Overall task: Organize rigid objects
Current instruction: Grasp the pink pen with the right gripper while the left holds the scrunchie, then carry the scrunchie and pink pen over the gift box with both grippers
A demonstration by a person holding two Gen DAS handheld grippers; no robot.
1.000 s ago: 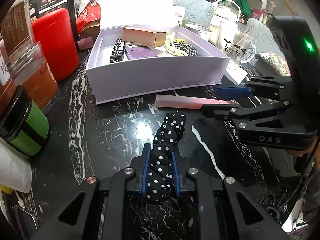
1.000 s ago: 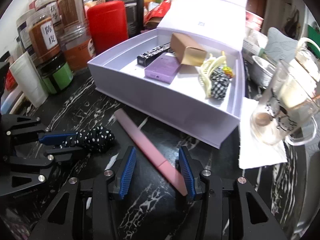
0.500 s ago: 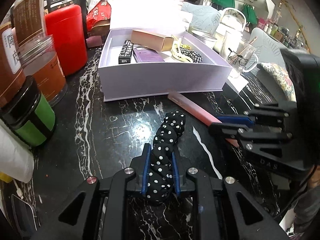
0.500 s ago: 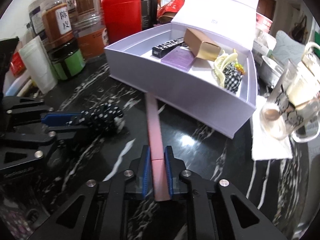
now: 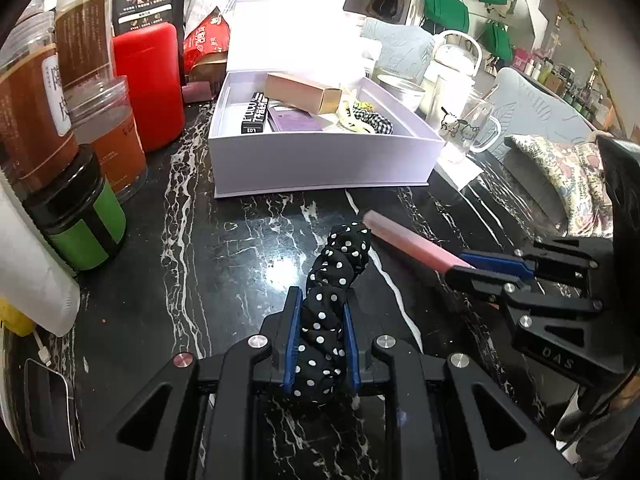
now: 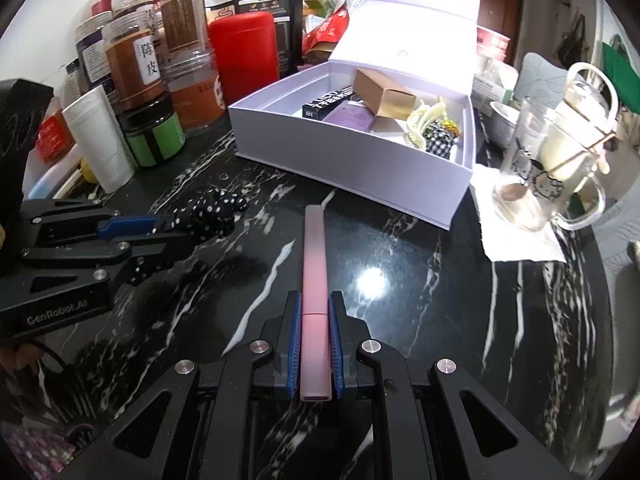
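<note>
My left gripper (image 5: 319,300) is shut on a black polka-dot scrunchie (image 5: 334,276), which sticks forward over the black marble table (image 5: 224,256). My right gripper (image 6: 314,304) is shut on a long pink stick-shaped case (image 6: 315,264) and holds it above the table, pointing at the open lilac box (image 6: 360,160). The box holds a tan carton (image 6: 384,94), a black tube, a purple card, a yellow hair claw and a checked scrunchie. In the left wrist view the right gripper (image 5: 470,266) with the pink case (image 5: 408,242) is to the right; the box (image 5: 320,160) is ahead.
Jars, a red canister (image 5: 150,84) and a green-labelled jar (image 5: 86,220) line the left side. A glass mug (image 6: 536,184) on a white napkin stands right of the box. A phone (image 5: 48,412) lies at the near left.
My right gripper closed on the pink case and lifted it off the table, turning it to point at the box. My left gripper kept its hold on the scrunchie and drew back from the box.
</note>
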